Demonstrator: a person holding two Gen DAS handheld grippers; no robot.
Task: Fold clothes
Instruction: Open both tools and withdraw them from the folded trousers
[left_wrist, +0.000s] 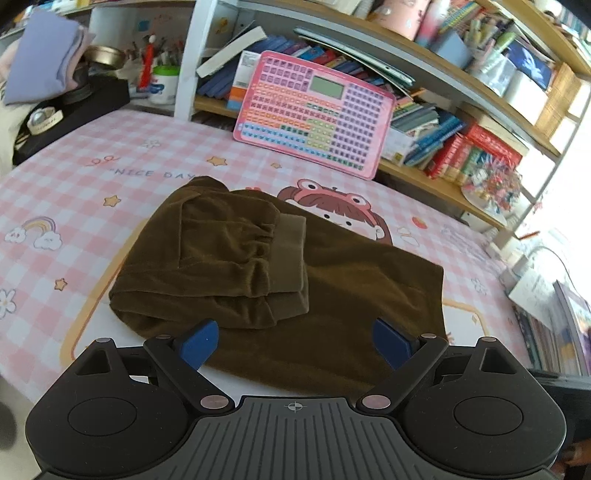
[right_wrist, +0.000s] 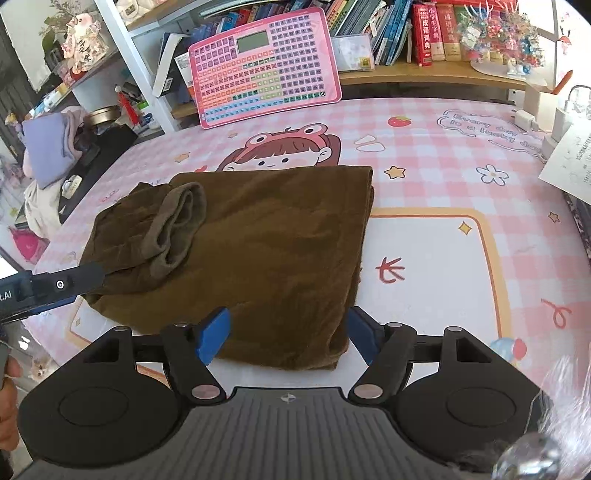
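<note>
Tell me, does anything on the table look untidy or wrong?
The brown garment is only partly folded. Its cuffed end lies bunched and crooked on top at the left, not flat. Both grippers, left and right, are open and hold nothing. Nothing looks spilled or damaged.

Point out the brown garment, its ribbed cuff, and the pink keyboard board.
brown garment (right_wrist: 280, 251): right wrist view, flat middle of the folded body.
ribbed cuff (left_wrist: 291, 254): left wrist view, mid-band.
pink keyboard board (right_wrist: 264, 66): right wrist view, key grid centre.
</note>
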